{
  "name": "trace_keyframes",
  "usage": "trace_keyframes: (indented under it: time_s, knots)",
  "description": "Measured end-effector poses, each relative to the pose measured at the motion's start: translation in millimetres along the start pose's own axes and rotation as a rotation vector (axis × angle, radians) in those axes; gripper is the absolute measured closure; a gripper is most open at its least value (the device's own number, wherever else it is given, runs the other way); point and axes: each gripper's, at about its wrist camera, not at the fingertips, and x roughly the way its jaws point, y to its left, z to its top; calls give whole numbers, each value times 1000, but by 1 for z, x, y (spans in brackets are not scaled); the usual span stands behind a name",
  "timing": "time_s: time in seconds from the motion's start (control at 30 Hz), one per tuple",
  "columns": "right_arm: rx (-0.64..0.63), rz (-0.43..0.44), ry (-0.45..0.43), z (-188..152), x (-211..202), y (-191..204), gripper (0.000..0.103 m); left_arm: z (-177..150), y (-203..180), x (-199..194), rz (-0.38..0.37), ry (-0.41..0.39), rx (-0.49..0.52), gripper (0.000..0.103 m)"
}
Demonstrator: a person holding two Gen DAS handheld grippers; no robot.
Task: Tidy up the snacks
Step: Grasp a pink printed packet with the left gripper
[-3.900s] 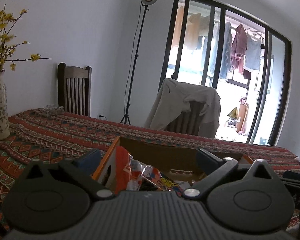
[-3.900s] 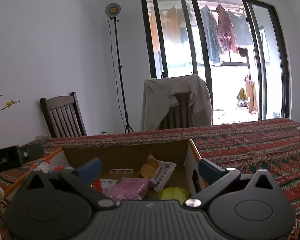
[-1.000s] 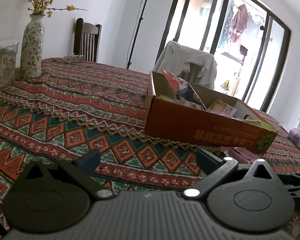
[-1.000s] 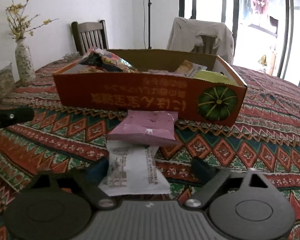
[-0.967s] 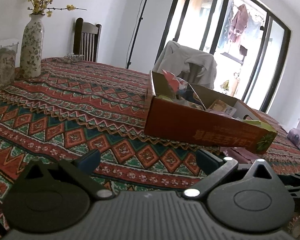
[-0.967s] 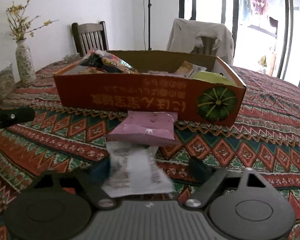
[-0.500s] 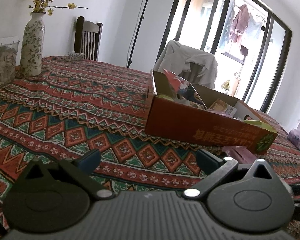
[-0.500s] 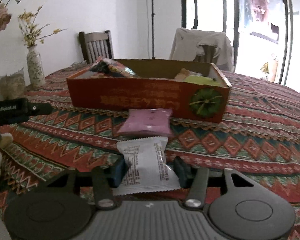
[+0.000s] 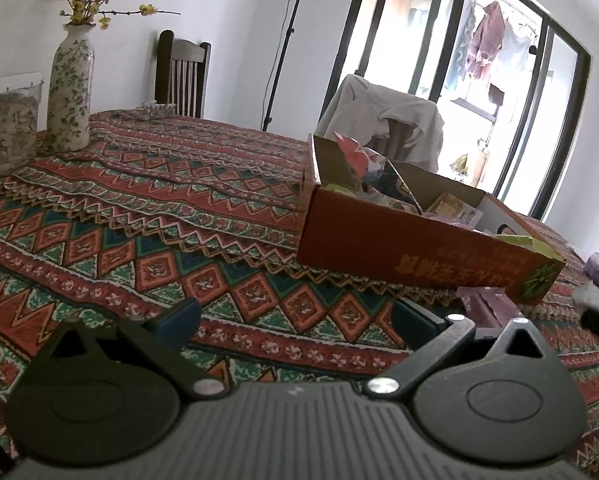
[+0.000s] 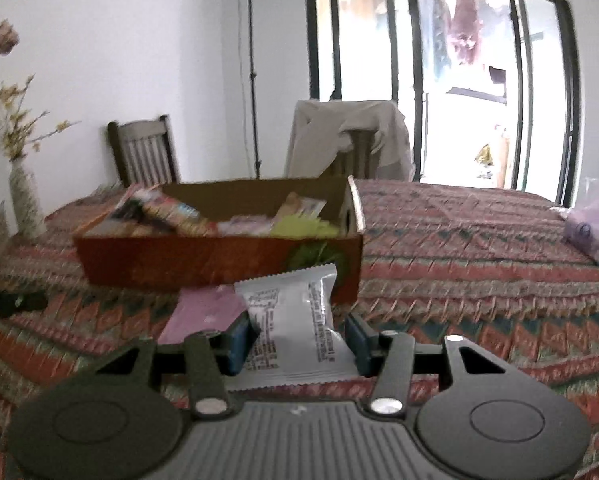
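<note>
Right tool clamped on white snack packet, long axis toward orange box; left tool wide, nothing between.

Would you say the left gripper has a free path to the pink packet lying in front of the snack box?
Probably yes: the left gripper is open and empty, and only bare tablecloth lies between it and the pink packet.

Left gripper jaws wide apart over patterned tablecloth; orange snack box ahead right
</note>
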Motion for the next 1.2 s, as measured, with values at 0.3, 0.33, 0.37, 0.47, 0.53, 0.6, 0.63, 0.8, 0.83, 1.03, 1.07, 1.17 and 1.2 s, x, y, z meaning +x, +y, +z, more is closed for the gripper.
trace_keyframes:
  time_s: [0.3, 0.33, 0.37, 0.47, 0.53, 0.6, 0.63, 0.8, 0.83, 1.03, 1.07, 1.17, 1.2]
  knots:
    - [13, -54, -72, 16, 29, -20, 53, 0, -5, 2, 31, 17, 31, 0]
    - [25, -47, -73, 14, 32, -22, 53, 0, -6, 3, 37, 19, 34, 0]
    - [34, -40, -73, 12, 34, -23, 53, 0, -6, 3, 41, 20, 35, 0]
    - [48, -37, -81, 5, 35, -26, 53, 0, -6, 2, 51, 15, 37, 0]
    - [74, -18, -97, 4, 34, -30, 53, 0, -9, 1, 129, 6, 33, 0]
    - [94, -19, -92, 2, 35, -33, 53, 0, -16, -1, 209, -13, 51, 0]
    - [100, -27, -90, 2, 36, -35, 53, 1, -21, -2, 228, -24, 60, 0]
    - [112, -29, -104, 1, 34, -37, 53, 7, -43, -2, 146, 26, -29, 0]
    - [112, -33, -107, 1, 34, -36, 53, 8, -52, 0, 126, 41, -19, 0]
    - [140, -65, -108, 0, 34, -42, 53, 4, -113, 16, 56, 95, 99, 0]
    - [142, -64, -111, 0, 34, -42, 53, 3, -120, 21, 45, 110, 108, 0]
    - [143, -63, -110, 0, 35, -43, 53, 0, -143, 30, 20, 138, 109, 0]
    - [148, -64, -110, 0, 35, -44, 53, 0, -148, 33, 14, 143, 115, 0]
